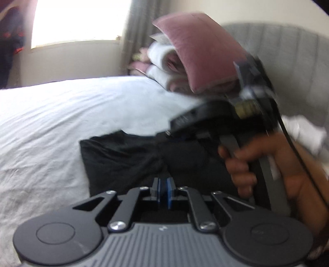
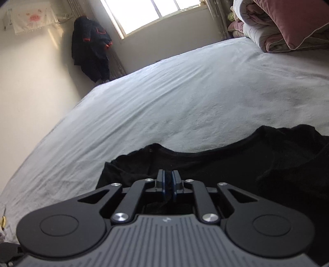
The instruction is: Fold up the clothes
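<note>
1. The left gripper (image 1: 163, 185) has its blue pads together, with no cloth seen between them.
2. The right gripper (image 2: 168, 184) has a narrow gap with dark cloth in it; whether the pads press it I cannot tell.
3. The black garment (image 2: 236, 164) lies crumpled on the white bed (image 2: 164, 98), its long axis running left-right.
4. Only the left view shows the right hand (image 1: 257, 164); only the right view shows the hanging jacket (image 2: 90, 51).

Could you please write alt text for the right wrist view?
The right gripper sits over a crumpled black garment lying on a white bedsheet. Beyond the bed are a bright window and stacked bedding.
</note>
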A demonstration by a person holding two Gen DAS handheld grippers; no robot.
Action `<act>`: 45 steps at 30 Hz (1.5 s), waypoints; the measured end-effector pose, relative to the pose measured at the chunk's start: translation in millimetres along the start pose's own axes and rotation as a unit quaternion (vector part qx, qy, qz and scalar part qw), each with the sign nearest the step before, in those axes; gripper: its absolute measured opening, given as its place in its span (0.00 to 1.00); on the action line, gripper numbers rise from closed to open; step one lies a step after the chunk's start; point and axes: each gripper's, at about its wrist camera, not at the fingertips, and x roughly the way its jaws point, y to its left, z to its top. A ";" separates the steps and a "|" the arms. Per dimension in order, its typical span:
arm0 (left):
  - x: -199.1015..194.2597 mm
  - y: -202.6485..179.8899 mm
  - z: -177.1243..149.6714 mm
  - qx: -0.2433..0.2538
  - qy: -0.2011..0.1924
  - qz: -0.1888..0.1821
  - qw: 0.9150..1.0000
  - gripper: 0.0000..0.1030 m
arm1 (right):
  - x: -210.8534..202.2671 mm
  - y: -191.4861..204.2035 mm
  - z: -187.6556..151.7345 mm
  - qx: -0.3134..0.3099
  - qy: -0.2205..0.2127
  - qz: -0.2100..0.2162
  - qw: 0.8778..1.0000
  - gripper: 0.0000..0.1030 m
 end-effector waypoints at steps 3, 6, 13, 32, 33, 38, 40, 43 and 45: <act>10.5 3.1 -2.9 -0.005 0.013 0.020 1.000 0.06 | 2.4 4.9 -2.8 -0.008 -0.011 0.027 1.000 0.13; 25.4 4.7 -8.6 -0.002 0.059 0.035 0.998 0.06 | 14.6 9.7 -9.8 -0.027 0.004 0.025 0.999 0.13; 11.0 11.8 -6.5 -0.028 0.024 0.014 0.999 0.09 | 15.3 6.8 -9.4 -0.024 0.008 0.022 0.999 0.14; -15.4 -2.1 16.4 -0.035 0.075 0.114 0.990 0.35 | -102.5 10.6 -7.7 -0.012 0.031 -0.017 0.999 0.24; -20.9 -6.2 19.9 -0.035 0.079 0.117 0.989 0.39 | -118.3 6.7 -9.3 -0.011 0.030 -0.027 0.999 0.34; -45.3 -21.8 26.6 -0.035 0.094 0.102 0.990 0.45 | -188.6 -12.4 -21.5 0.022 0.023 -0.046 0.998 0.40; -57.2 -26.2 26.0 -0.041 0.099 0.107 0.988 0.47 | -210.9 -18.2 -26.2 0.033 0.022 -0.050 0.998 0.40; -80.9 -33.6 21.2 -0.048 0.103 0.107 0.988 0.52 | -238.9 -25.2 -34.1 0.042 0.025 -0.059 0.997 0.40; -97.4 -35.1 13.6 -0.057 0.109 0.109 0.986 0.53 | -254.7 -28.9 -41.5 0.043 0.032 -0.065 0.996 0.41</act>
